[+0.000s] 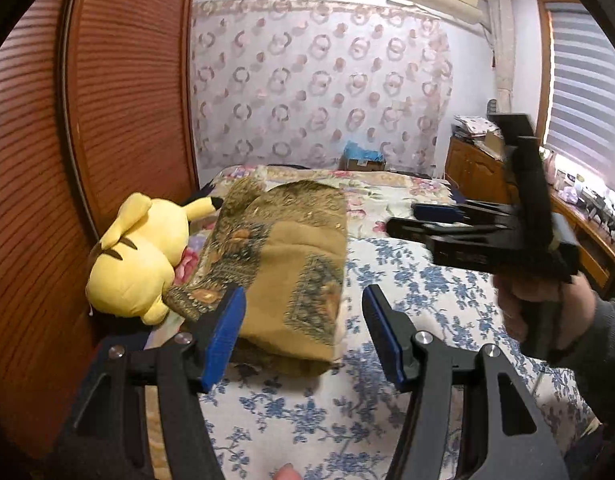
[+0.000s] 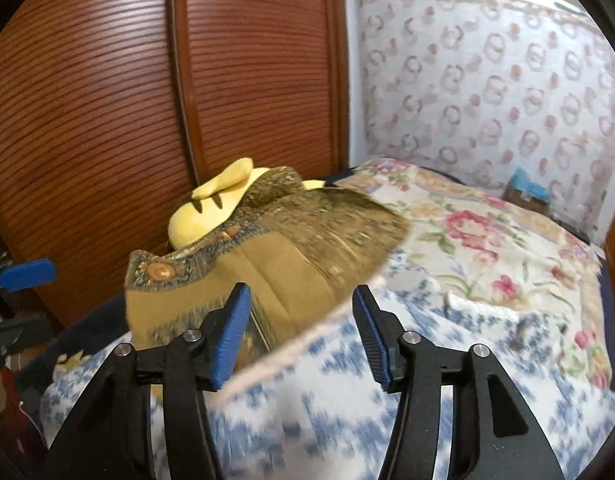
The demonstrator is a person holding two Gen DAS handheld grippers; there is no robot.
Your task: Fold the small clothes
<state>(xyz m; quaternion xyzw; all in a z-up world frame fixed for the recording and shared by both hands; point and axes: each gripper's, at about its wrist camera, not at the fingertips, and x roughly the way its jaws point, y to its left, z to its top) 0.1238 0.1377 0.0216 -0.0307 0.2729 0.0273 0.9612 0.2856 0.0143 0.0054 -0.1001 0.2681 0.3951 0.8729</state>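
A folded mustard-brown patterned garment (image 1: pixel 283 264) lies on the bed (image 1: pixel 407 280), also in the right wrist view (image 2: pixel 283 248). My left gripper (image 1: pixel 303 336) is open and empty just in front of its near edge. My right gripper (image 2: pixel 301 332) is open and empty, above the near corner of the garment. In the left wrist view the right gripper (image 1: pixel 419 220) hangs in the air to the right of the garment, held by a hand, its fingers pointing left.
A yellow plush toy (image 1: pixel 139 256) lies left of the garment against the brown slatted wardrobe door (image 1: pixel 119 100). The bed has a blue-floral cover (image 2: pixel 347 400) and a pink-floral quilt (image 2: pixel 487 240). A wooden cabinet (image 1: pixel 479 168) stands at the far right.
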